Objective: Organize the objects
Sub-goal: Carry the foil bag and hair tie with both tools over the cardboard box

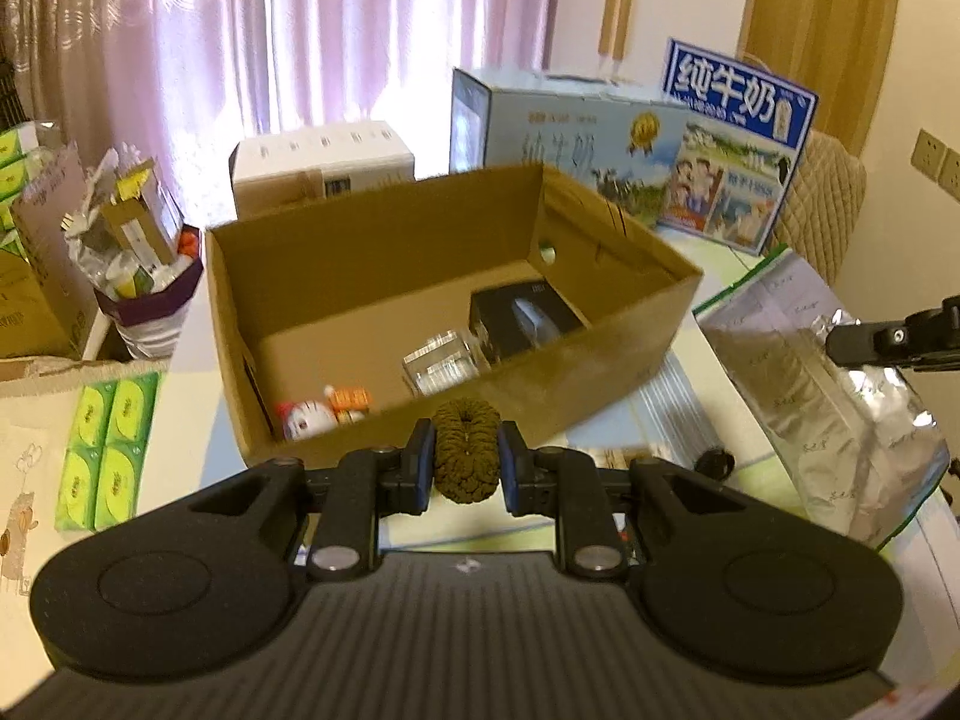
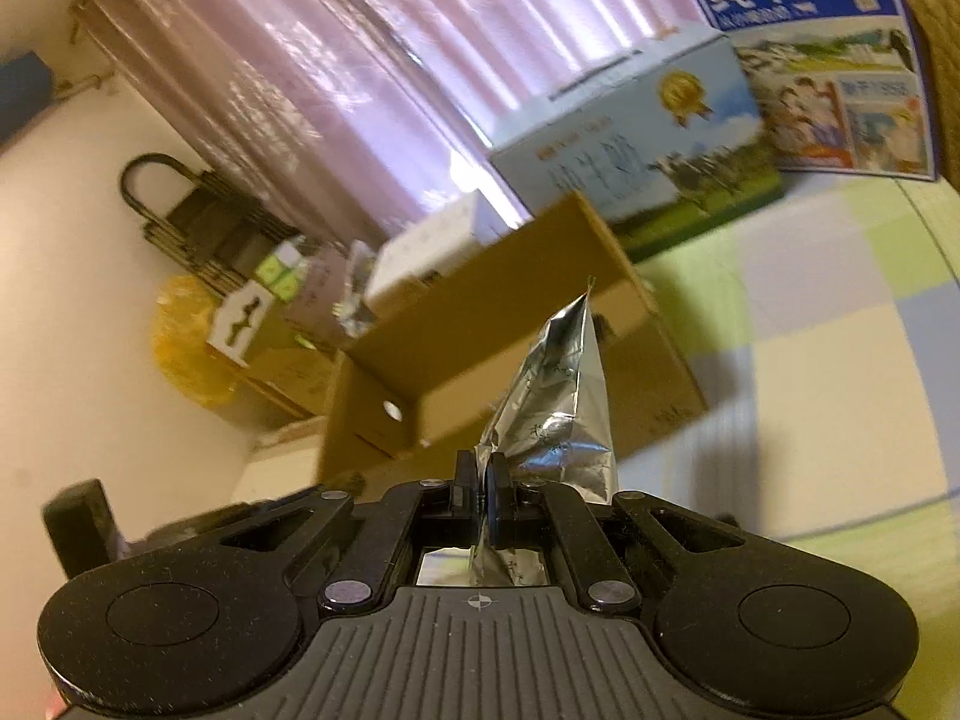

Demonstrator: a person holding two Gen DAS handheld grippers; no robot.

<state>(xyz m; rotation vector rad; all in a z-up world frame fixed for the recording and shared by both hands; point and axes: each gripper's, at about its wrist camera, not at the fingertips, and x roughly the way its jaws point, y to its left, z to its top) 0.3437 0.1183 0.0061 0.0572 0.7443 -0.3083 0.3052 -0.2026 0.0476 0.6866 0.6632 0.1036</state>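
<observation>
- My left gripper (image 1: 467, 456) is clamped on a brown scrunchie (image 1: 467, 443), just before the cardboard box (image 1: 576, 372).
- My right gripper (image 2: 483, 498) pinches a foil bag (image 2: 555, 414) beside that box.

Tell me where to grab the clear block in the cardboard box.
Come straight down from above the clear block and grip its two flat left and right faces. The box wall blocks a front approach, and the black box stands close on its right.

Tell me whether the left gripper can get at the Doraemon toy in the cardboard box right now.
Probably not: the left gripper is shut on a brown hair scrunchie. The cardboard box is open-topped, so the Doraemon toy itself is uncovered.
</observation>
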